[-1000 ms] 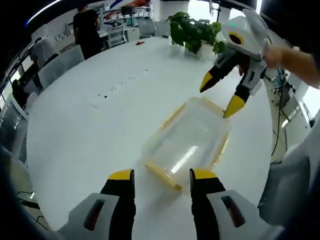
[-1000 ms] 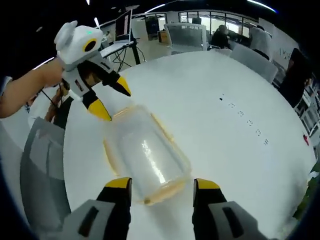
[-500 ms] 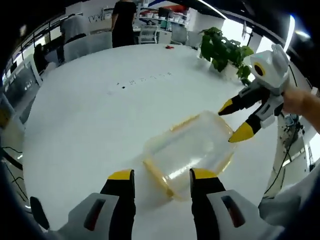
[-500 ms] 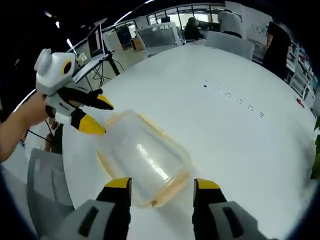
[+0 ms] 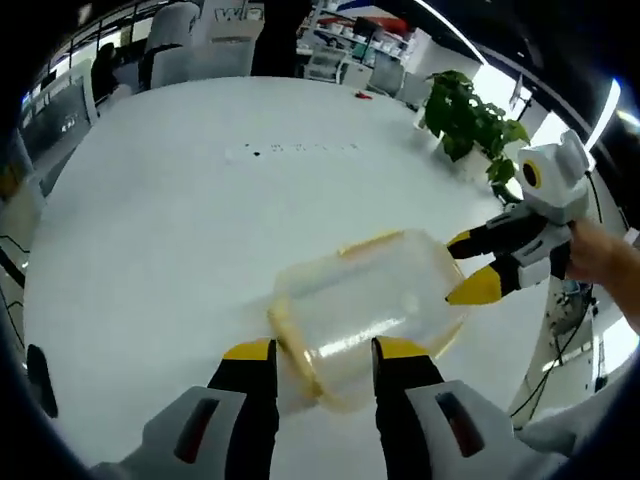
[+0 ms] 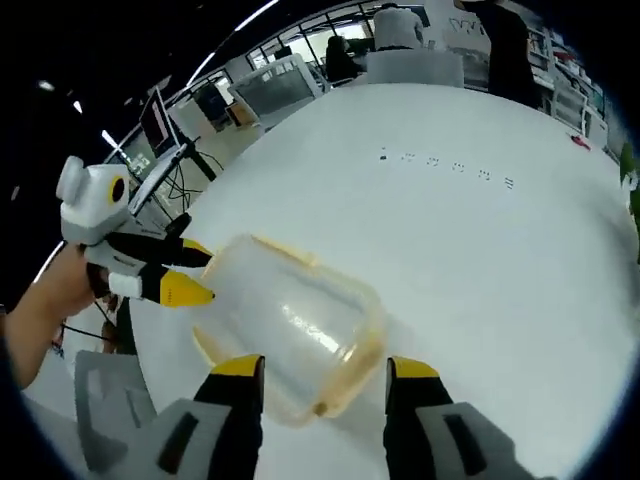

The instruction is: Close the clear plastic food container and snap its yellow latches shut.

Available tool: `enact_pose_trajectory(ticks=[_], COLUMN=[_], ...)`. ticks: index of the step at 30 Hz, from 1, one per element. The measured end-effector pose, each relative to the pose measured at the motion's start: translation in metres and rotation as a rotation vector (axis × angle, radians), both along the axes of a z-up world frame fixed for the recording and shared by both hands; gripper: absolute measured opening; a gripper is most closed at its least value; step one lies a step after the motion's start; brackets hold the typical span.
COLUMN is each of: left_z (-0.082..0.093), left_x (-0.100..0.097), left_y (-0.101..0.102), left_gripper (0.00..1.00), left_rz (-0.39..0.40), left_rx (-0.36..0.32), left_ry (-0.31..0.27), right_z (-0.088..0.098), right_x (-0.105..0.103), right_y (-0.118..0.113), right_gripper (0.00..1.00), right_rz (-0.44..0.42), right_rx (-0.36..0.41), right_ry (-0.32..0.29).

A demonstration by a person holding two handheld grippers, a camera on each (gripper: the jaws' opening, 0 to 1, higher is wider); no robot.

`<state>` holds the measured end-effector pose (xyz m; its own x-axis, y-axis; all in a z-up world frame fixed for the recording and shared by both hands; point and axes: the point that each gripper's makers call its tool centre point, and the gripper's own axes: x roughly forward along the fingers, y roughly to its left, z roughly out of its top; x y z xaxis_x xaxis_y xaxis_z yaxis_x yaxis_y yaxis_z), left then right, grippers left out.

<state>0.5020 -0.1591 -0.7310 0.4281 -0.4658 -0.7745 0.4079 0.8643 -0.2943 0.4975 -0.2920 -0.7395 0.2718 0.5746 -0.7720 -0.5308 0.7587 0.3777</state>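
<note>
Your broad white round table (image 5: 150, 230) spreads wide around the work. In the left gripper view, bare surface runs far beyond the box up to the rim, where grey office chairs (image 5: 200, 45) stand. In the right gripper view the table's curved edge passes close behind the box on the left, and past it the floor drops away to cables and desks.

The clear plastic food container with yellow trim (image 5: 365, 300) lies on the table on that side, well apart from the row of small dark marks (image 5: 290, 150) and from the green potted plant (image 5: 470, 125) at the far rim.

Your left tongs (image 5: 318, 352) stand open, the two yellow-tipped jaws straddling the near yellow edge of the container, one on each side; you cannot tell whether they touch it. In the right gripper view the same tongs (image 6: 186, 272) come in from the left, held in your hand (image 6: 50, 300), tips at the container's end.

Your right tongs (image 6: 325, 368) also stand open, jaws either side of the opposite end of the container (image 6: 290, 325). In the left gripper view they (image 5: 468, 268) come in from the right, spread, tips right at the container's wall.
</note>
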Motion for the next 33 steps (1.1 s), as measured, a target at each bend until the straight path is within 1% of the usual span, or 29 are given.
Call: enact_pose_trajectory(ticks=[2, 3, 6, 8, 12, 15, 17, 18, 20, 21, 22, 23, 24, 25, 26, 27, 29, 33], left_z=[-0.001, -0.001, -0.001, -0.002, -0.003, -0.004, -0.005, -0.005, -0.005, -0.005, -0.005, -0.006, -0.007, -0.008, -0.01, -0.014, -0.009, -0.008], left_x=[0.001, 0.001, 0.0, 0.0, 0.0, -0.001, -0.001, -0.002, -0.002, -0.002, -0.002, -0.003, -0.002, -0.001, 0.0, -0.001, -0.003, -0.003], left_y=[0.001, 0.001, -0.001, -0.003, -0.004, -0.004, -0.003, -0.004, -0.005, -0.005, -0.006, -0.009, -0.007, -0.008, -0.009, -0.013, -0.009, -0.008], left_gripper=[0.38, 0.4, 0.38, 0.39, 0.39, 0.38, 0.37, 0.37, 0.36, 0.36, 0.35, 0.34, 0.34, 0.32, 0.32, 0.32, 0.32, 0.33], left_rz=[0.012, 0.01, 0.011, 0.022, 0.024, 0.038, 0.042, 0.058, 0.048, 0.058, 0.059, 0.098, 0.068, 0.066, 0.078, 0.076, 0.069, 0.065], left_rx=[-0.007, -0.008, -0.028, -0.042, -0.041, -0.054, -0.063, -0.08, -0.068, -0.069, -0.081, -0.11, -0.084, -0.082, -0.091, -0.094, -0.094, -0.097], left_ry=[0.002, 0.002, 0.016, 0.02, 0.016, 0.03, 0.027, 0.042, 0.031, 0.031, 0.029, 0.043, 0.029, 0.031, 0.047, 0.055, 0.054, 0.046], right_z=[0.0, -0.001, -0.002, -0.002, -0.003, -0.003, -0.003, -0.004, -0.004, -0.005, -0.008, -0.009, -0.009, -0.009, -0.008, -0.008, -0.006, -0.005], right_x=[0.0, -0.001, -0.002, -0.002, -0.002, -0.003, -0.003, -0.002, -0.003, -0.002, 0.013, 0.022, 0.024, 0.022, 0.012, 0.012, 0.006, 0.0], right_y=[0.0, 0.002, 0.004, 0.006, 0.007, 0.008, 0.008, 0.008, 0.009, 0.01, -0.004, 0.007, 0.008, 0.009, 0.007, 0.007, 0.009, 0.01], right_gripper=[0.47, 0.47, 0.47, 0.47, 0.46, 0.45, 0.45, 0.45, 0.44, 0.41, 0.41, 0.39, 0.39, 0.39, 0.39, 0.39, 0.39, 0.39], right_rz=[-0.007, -0.016, -0.025, -0.034, -0.045, -0.05, -0.049, -0.048, -0.049, -0.06, -0.174, -0.144, -0.133, -0.108, -0.111, -0.103, -0.103, -0.1], right_rx=[0.006, 0.021, 0.034, 0.044, 0.056, 0.059, 0.061, 0.062, 0.068, 0.08, 0.029, 0.082, 0.079, 0.067, 0.073, 0.075, 0.076, 0.092], right_ry=[0.003, 0.016, 0.029, 0.036, 0.04, 0.045, 0.044, 0.045, 0.052, 0.061, 0.047, 0.068, 0.063, 0.042, 0.05, 0.042, 0.049, 0.068])
